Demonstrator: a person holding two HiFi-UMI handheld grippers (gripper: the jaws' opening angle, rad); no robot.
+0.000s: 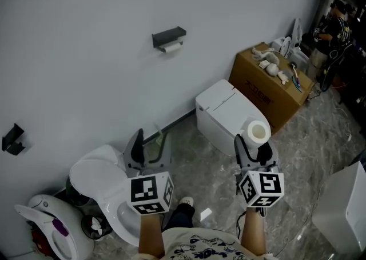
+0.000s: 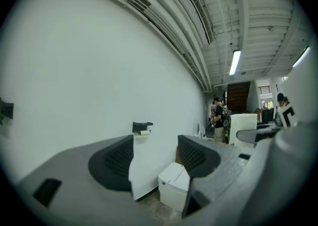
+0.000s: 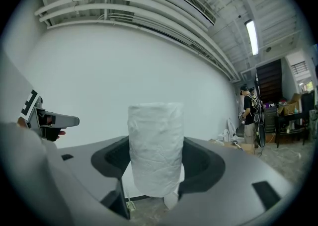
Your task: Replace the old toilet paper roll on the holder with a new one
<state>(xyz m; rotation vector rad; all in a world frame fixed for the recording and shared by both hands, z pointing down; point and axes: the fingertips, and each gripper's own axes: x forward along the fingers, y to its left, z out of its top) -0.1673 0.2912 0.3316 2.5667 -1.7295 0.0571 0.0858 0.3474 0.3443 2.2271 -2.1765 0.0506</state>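
A black holder (image 1: 168, 36) is fixed high on the white wall, with a thin, nearly spent white roll (image 1: 171, 48) hanging under it. The left gripper view shows the same holder (image 2: 142, 126) far off, between the jaws. My left gripper (image 1: 147, 140) is open and empty, well short of the wall, with nothing between its fingers (image 2: 115, 163). My right gripper (image 1: 255, 143) is shut on a full new toilet paper roll (image 1: 258, 132). That roll (image 3: 156, 148) stands upright between the jaws and hides the wall behind it.
A white toilet bowl (image 1: 97, 180) sits below my left gripper and a white cistern unit (image 1: 225, 111) ahead of my right one. A cardboard box (image 1: 267, 86) carrying small items stands by the wall at right. A person (image 1: 333, 29) stands far right. A black wall fixture (image 1: 12, 139) is at left.
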